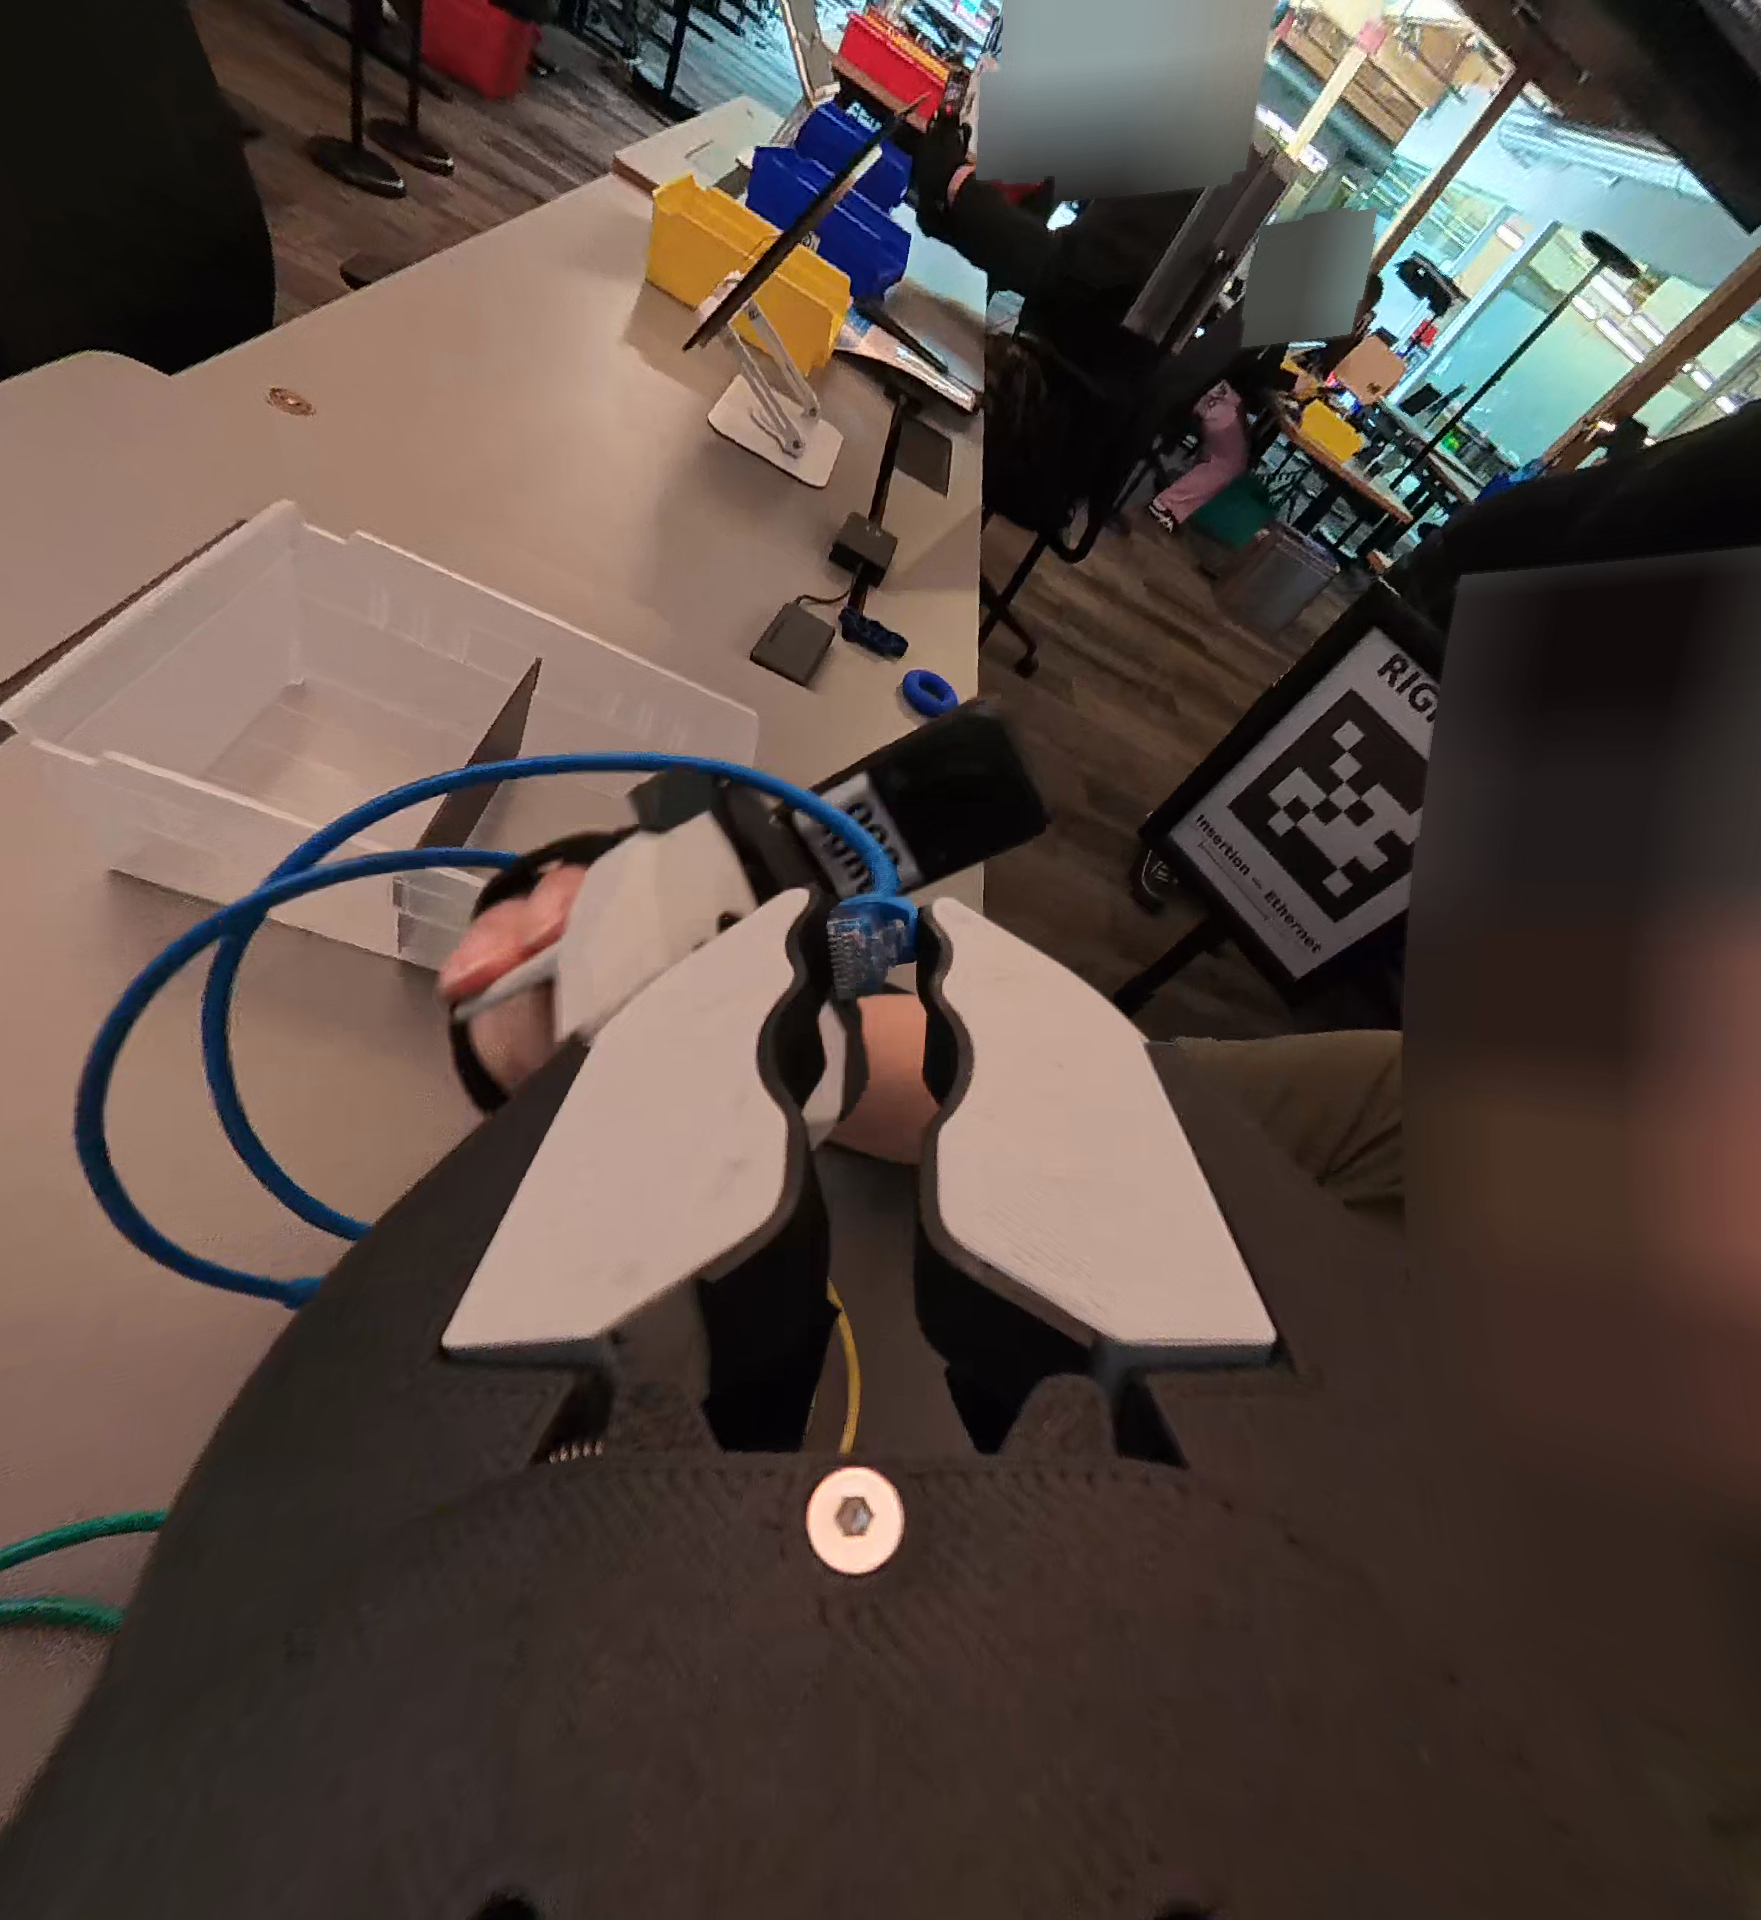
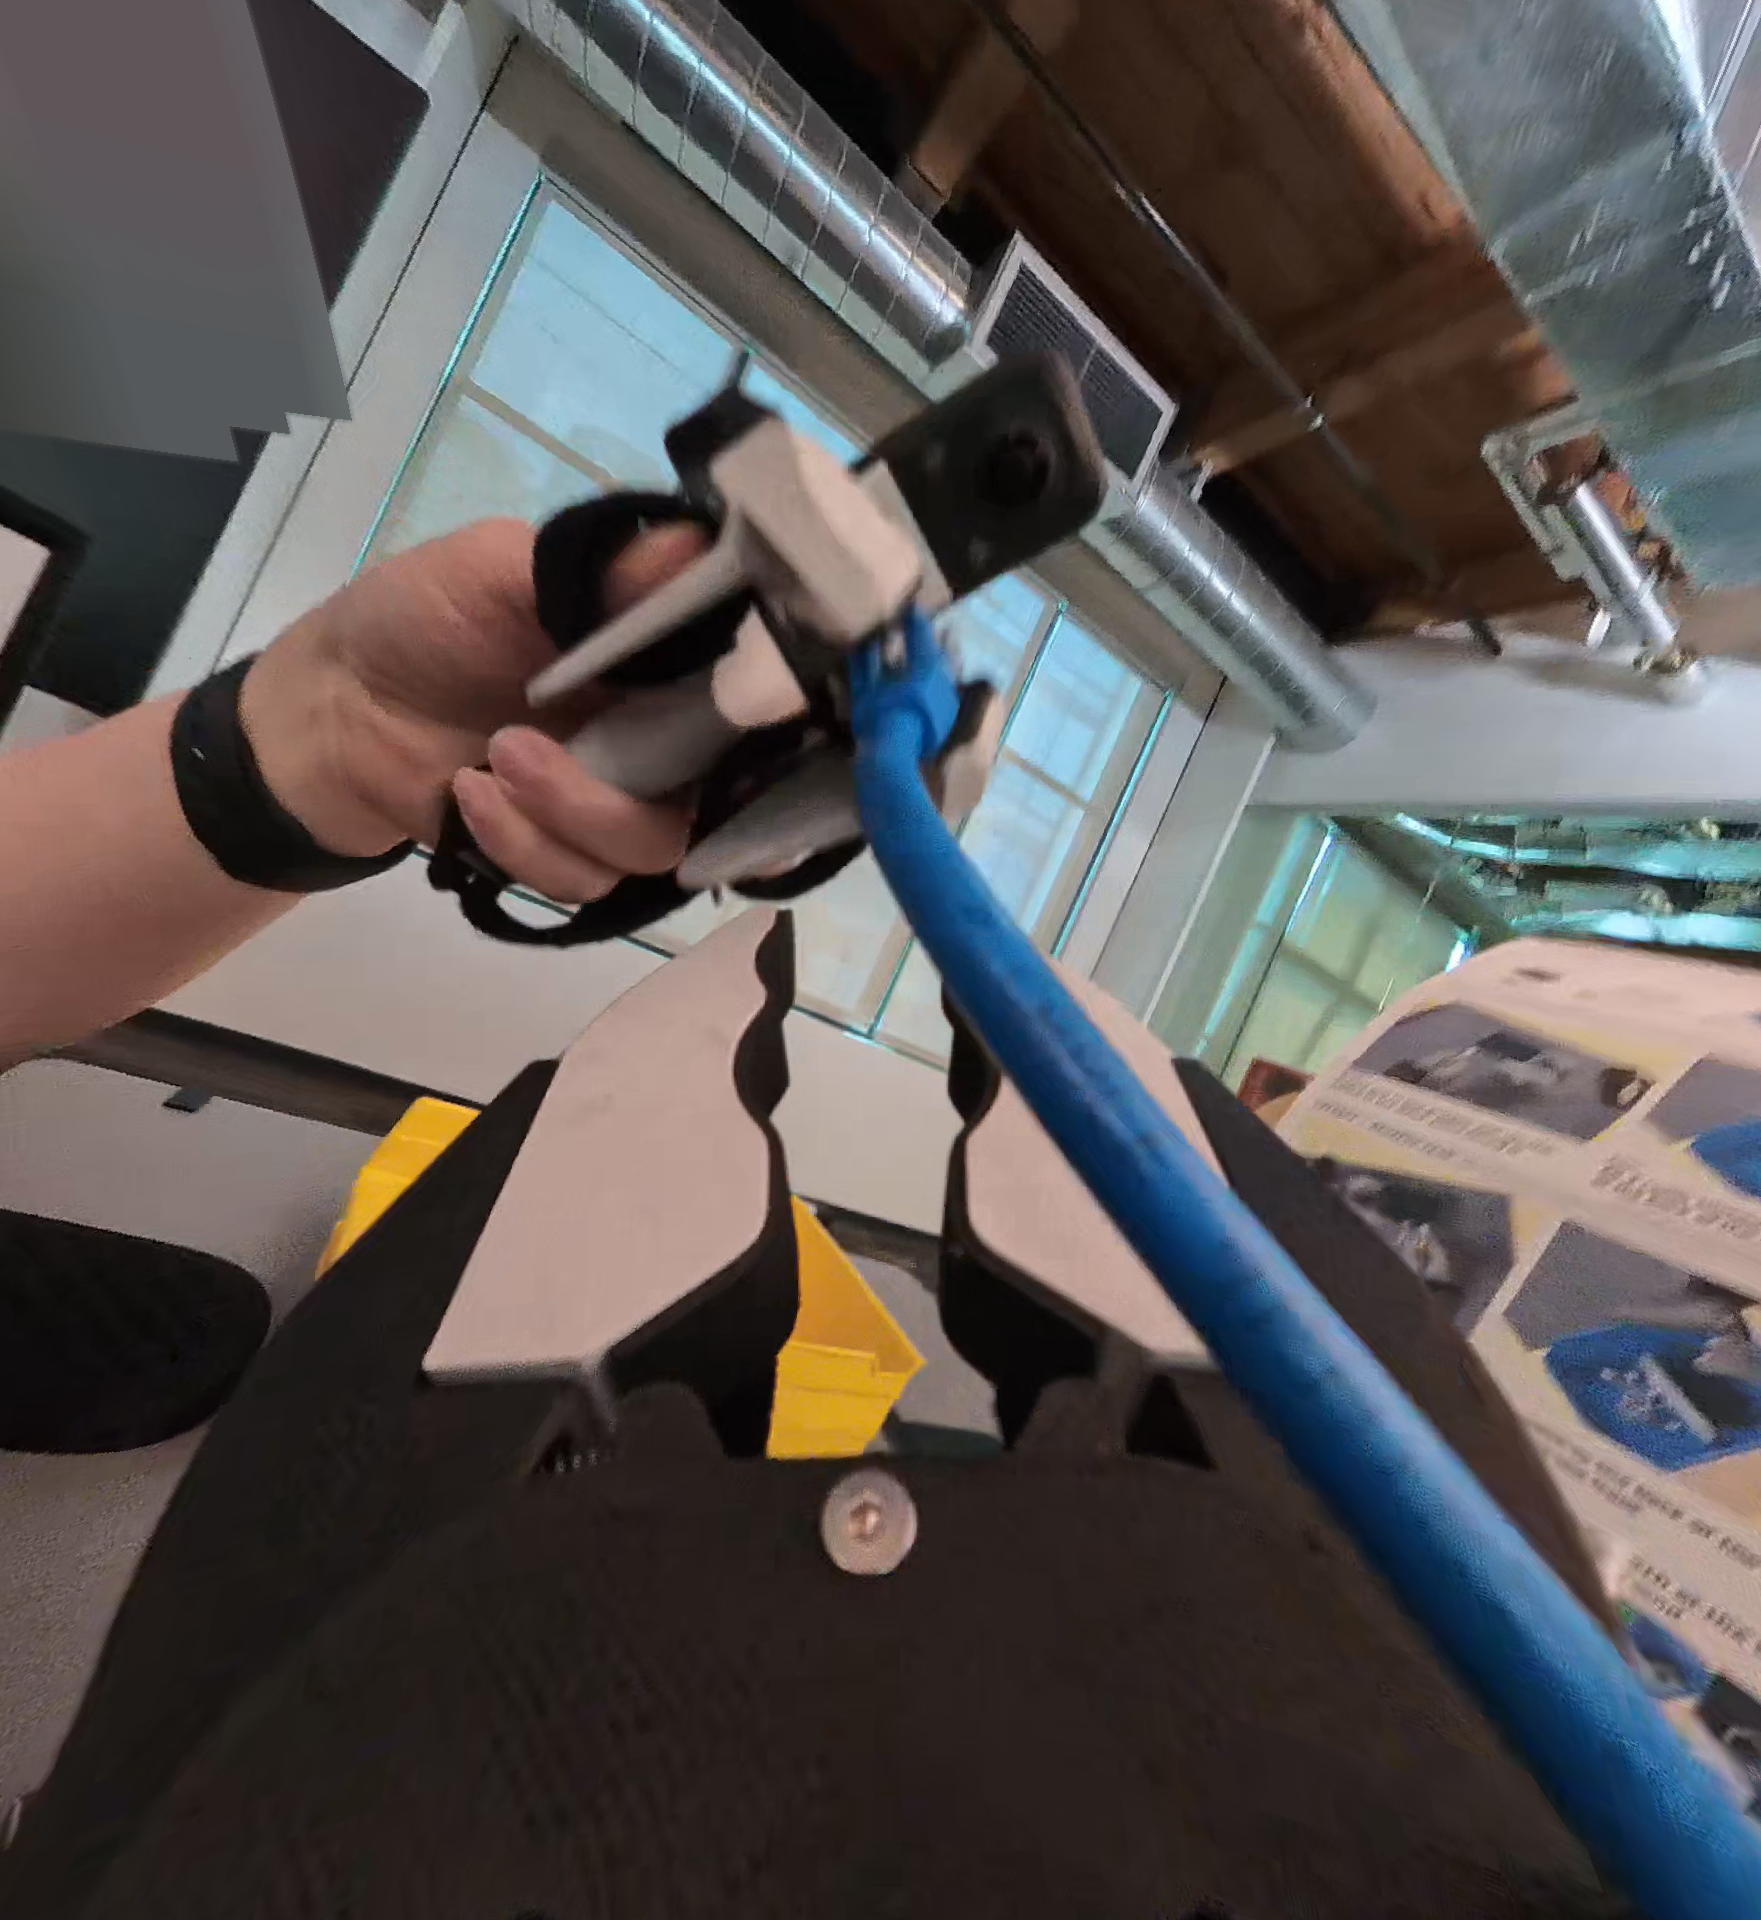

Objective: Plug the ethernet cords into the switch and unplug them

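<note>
Blue ethernet cord (image 1: 232, 997), a round rubbery cable, sweeps in two wide loops above the pale grey table (image 1: 128, 1351), and its clear plastic plug (image 1: 860, 940) sits pinched between the tips of the left gripper (image 1: 860, 951), whose white, black-edged fingers (image 1: 678, 1122) are clenched on that plug. Just beyond the tips, the other handheld tool shows as a black and white body with a person's hand (image 1: 512, 987) wrapped around its grip.

In the right wrist view, the right gripper (image 2: 860, 987) points upward toward the windows and the silver ceiling duct (image 2: 782, 187). Its white fingers (image 2: 627, 1174) stand apart with a clear gap between them and grasp nothing. The blue cord (image 2: 1115, 1122) passes diagonally over its right finger and runs up to the far tool (image 2: 803, 582), where the plug end meets that tool's tips; a bare hand (image 2: 460, 707) with a black wrist strap squeezes the handle there.

On the table behind the loops rests a clear, empty plastic bin (image 1: 336, 686) with a dark divider (image 1: 486, 769). Farther back stand a yellow plastic bin (image 1: 741, 270) and blue bins (image 1: 834, 177). A green cable (image 1: 14, 1569) lies at the lower left edge of the table, and a thin yellow cable (image 1: 848, 1382) shows between the left fingers' bases.
</note>
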Available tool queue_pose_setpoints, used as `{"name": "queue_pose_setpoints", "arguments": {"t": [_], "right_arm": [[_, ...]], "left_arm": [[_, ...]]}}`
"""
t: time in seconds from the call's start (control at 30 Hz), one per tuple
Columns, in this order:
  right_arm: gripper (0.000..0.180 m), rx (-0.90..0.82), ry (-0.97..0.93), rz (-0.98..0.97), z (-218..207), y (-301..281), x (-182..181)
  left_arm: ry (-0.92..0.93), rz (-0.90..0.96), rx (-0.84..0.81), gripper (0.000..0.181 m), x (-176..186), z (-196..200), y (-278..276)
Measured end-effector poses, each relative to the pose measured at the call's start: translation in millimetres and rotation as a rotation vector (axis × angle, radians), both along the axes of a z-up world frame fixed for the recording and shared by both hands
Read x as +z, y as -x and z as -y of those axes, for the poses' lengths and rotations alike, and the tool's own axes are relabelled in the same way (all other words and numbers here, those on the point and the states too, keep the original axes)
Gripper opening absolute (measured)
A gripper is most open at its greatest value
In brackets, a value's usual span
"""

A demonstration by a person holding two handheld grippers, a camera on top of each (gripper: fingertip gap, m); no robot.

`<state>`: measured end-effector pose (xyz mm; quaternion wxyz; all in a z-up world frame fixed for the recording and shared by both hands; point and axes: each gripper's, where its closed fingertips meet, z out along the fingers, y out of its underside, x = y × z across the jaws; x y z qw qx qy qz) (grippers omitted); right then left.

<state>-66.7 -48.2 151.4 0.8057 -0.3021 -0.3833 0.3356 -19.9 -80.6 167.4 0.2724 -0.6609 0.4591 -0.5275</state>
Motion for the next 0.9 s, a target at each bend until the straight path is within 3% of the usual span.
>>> {"name": "queue_pose_setpoints", "arguments": {"t": [0.23, 0.37, 0.43, 0.67, 0.9], "right_arm": [[0.028, -0.073, -0.147, 0.063, 17, -11, 12], [0.031, 0.041, -0.059, -0.029, 23, -22, 26], [0.018, 0.051, -0.133, -0.005, 33, -23, 25], [0.012, -0.131, -0.144, 0.187, 22, -19, 19], [0.012, -0.157, -0.182, 0.173, 26, -20, 23]], "left_arm": [[0.045, 0.027, -0.021, 0.014, -2, 4, 7], [0.059, 0.024, -0.020, 0.015, -5, 4, 9], [0.043, 0.023, -0.003, 0.015, -6, 0, 12], [0.055, 0.030, 0.012, 0.015, -3, -3, 15], [0.082, 0.020, 0.015, 0.015, -3, -3, 15]]}}
